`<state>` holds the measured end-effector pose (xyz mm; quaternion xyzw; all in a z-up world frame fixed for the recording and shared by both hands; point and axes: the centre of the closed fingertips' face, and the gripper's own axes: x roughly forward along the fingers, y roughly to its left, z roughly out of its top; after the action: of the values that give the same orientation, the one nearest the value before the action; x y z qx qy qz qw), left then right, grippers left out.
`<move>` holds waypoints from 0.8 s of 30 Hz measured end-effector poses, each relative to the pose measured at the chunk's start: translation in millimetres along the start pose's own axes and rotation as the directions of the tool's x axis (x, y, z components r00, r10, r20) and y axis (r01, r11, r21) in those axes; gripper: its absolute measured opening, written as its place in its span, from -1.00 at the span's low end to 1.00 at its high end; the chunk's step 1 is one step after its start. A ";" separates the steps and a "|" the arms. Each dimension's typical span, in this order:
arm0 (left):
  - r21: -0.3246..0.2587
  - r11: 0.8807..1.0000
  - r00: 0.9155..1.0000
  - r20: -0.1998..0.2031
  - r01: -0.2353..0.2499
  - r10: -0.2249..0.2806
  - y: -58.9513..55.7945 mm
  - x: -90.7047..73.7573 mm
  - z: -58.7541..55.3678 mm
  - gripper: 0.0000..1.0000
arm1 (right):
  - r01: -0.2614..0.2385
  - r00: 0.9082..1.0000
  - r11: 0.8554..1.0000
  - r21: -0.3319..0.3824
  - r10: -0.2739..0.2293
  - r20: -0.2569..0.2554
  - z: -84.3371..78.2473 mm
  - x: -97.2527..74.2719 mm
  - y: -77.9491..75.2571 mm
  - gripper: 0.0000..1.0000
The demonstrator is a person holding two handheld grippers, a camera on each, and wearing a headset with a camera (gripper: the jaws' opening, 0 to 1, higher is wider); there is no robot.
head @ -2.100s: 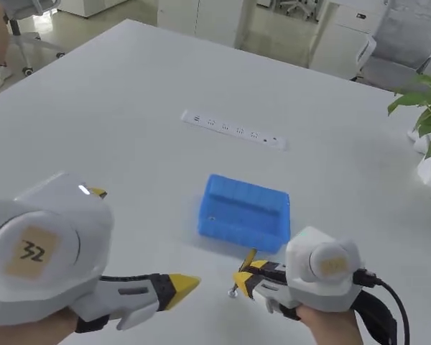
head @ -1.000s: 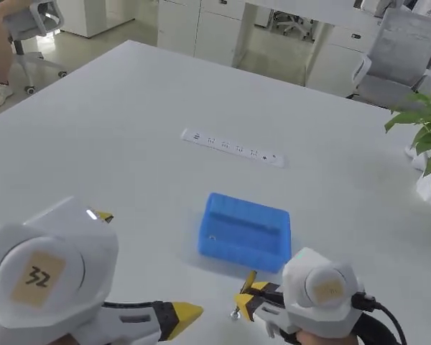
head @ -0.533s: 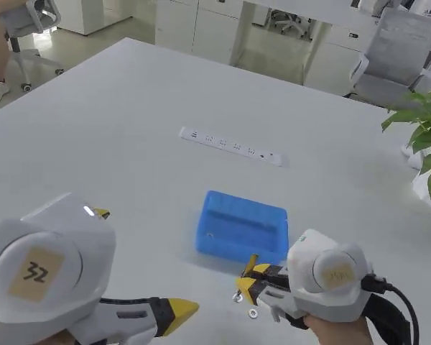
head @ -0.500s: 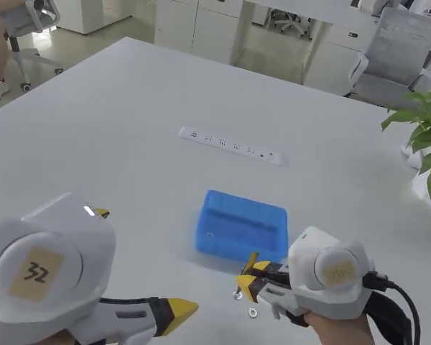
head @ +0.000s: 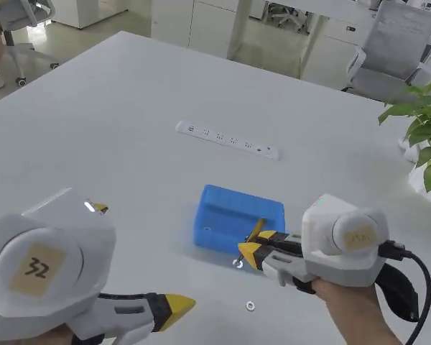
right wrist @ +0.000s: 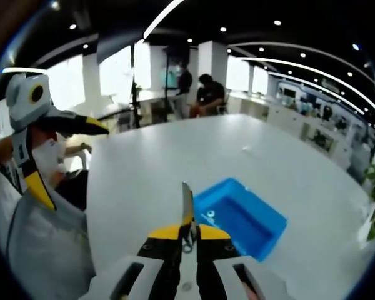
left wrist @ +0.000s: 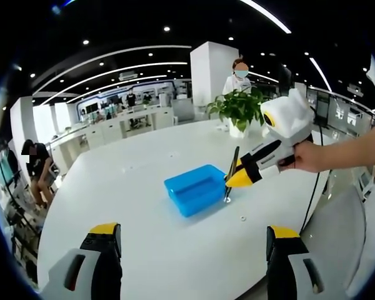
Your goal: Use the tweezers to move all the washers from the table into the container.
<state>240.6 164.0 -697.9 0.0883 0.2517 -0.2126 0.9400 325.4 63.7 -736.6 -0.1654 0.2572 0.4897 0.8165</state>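
Lying toward the near edge of the white bench (head: 93, 129), a blue rectangular container (head: 237, 223) is seen with its top open. The right claw (head: 250, 249) is pressed together on a pair of yellowish tweezers (head: 258, 230), which are gripped partway along their length. The tweezers are tilted: the upper end is held above the container's near wall, and the lower tip is pointed down at the bench just in front of that wall. A small pale speck is seen at that tip, but it cannot be told whether it is a washer. The gripper is carried by a hand (head: 345, 302) at the near right of the bench.

One washer (head: 251, 306) is left flat on the bare bench, closer to the near edge than the container and apart from both it and the tweezers. A small pale mark (right wrist: 210, 214) is made out on the container's floor near one corner. It is too small to be identified.

The left claw (left wrist: 192, 231) is held wide apart with nothing between its yellow tips, over the near left part of the bench and well apart from the container.

A white power strip (head: 228, 140) is laid flat around the middle of the bench, beyond the container. A potted plant (head: 420, 108) is placed at the right edge.
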 end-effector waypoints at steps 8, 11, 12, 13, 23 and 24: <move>0.011 1.000 1.000 -0.010 0.005 -0.005 -1.1 3.2 -0.4 0.98 | 0.021 0.999 0.998 0.054 -0.024 0.047 13.5 -0.4 -20.5 -0.92; 0.013 1.000 1.000 -0.013 0.005 -0.005 -0.3 3.8 -0.6 0.98 | 0.029 0.998 0.997 0.069 -0.033 0.055 16.0 1.2 -27.3 -0.92; 0.014 1.000 1.000 -0.014 0.005 -0.005 0.1 4.0 -0.9 0.98 | 0.035 0.998 0.997 0.067 -0.038 0.051 15.9 2.6 -29.8 -0.92; 0.014 1.000 1.000 -0.014 0.004 -0.004 0.4 4.1 -1.2 0.98 | 0.039 0.998 0.997 0.064 -0.042 0.050 16.2 3.4 -31.7 -0.92; 0.005 1.000 1.000 -0.028 0.013 -0.013 -0.2 7.6 -6.1 0.98 | 0.076 0.996 0.995 0.069 -0.078 0.032 14.8 21.2 -56.0 -0.92; 0.003 1.000 1.000 -0.027 0.013 -0.013 0.0 7.9 -6.1 0.98 | 0.086 0.996 0.994 0.069 -0.088 0.030 14.1 22.6 -58.7 -0.92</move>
<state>244.1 162.8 -707.2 0.0910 0.2645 -0.2177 0.9351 389.7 59.9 -737.1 -0.1407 0.2529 0.4473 0.8463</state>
